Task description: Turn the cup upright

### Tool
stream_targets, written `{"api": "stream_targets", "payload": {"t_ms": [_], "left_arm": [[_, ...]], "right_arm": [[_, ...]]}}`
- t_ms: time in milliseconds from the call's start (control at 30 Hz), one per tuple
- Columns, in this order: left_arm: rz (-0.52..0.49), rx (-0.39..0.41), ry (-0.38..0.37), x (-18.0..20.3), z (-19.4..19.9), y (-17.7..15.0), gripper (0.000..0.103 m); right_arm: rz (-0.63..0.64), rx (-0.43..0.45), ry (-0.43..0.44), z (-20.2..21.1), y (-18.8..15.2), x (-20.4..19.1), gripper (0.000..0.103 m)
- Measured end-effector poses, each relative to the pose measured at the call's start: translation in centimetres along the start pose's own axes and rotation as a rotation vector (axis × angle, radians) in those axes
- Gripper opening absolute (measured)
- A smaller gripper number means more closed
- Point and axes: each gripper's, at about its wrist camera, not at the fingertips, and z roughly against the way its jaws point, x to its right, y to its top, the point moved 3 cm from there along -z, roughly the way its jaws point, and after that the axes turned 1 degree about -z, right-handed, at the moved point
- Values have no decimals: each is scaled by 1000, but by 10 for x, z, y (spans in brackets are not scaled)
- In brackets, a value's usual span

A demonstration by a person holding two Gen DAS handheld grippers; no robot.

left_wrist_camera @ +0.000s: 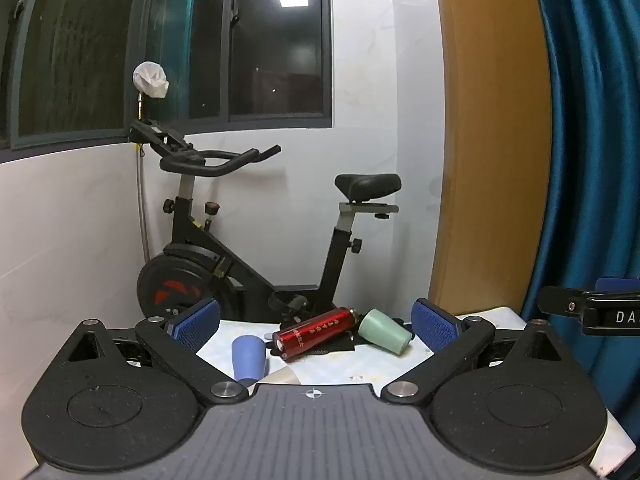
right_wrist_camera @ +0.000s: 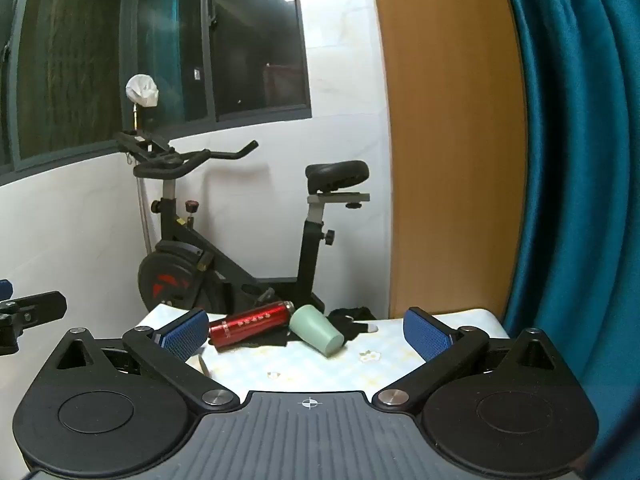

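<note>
A mint green cup (left_wrist_camera: 385, 331) lies on its side on the table, its base toward me; it also shows in the right wrist view (right_wrist_camera: 316, 330). A blue cup (left_wrist_camera: 248, 357) stands rim down at the table's near left. My left gripper (left_wrist_camera: 316, 326) is open and empty, held back from both cups. My right gripper (right_wrist_camera: 306, 332) is open and empty, with the green cup ahead between its fingers but farther off. The blue cup is hidden in the right wrist view.
A red metal bottle (left_wrist_camera: 316, 333) lies on its side between the cups, over a black cloth (right_wrist_camera: 352, 320). The small table (right_wrist_camera: 320, 368) has a pale patterned cover. An exercise bike (left_wrist_camera: 240, 248) stands behind it; a blue curtain (left_wrist_camera: 592, 140) hangs at right.
</note>
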Motion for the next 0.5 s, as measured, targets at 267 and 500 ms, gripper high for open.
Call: {"api": "stream_targets", "payload": {"t_ms": [267,500], "left_arm": [[-13,0,12,6,6,11,103],[-14,16,8,4,10,21,103]], "right_arm": [[-1,-2,-5,1,3,1,103],[-16,3,-16,3,0,3,103]]}}
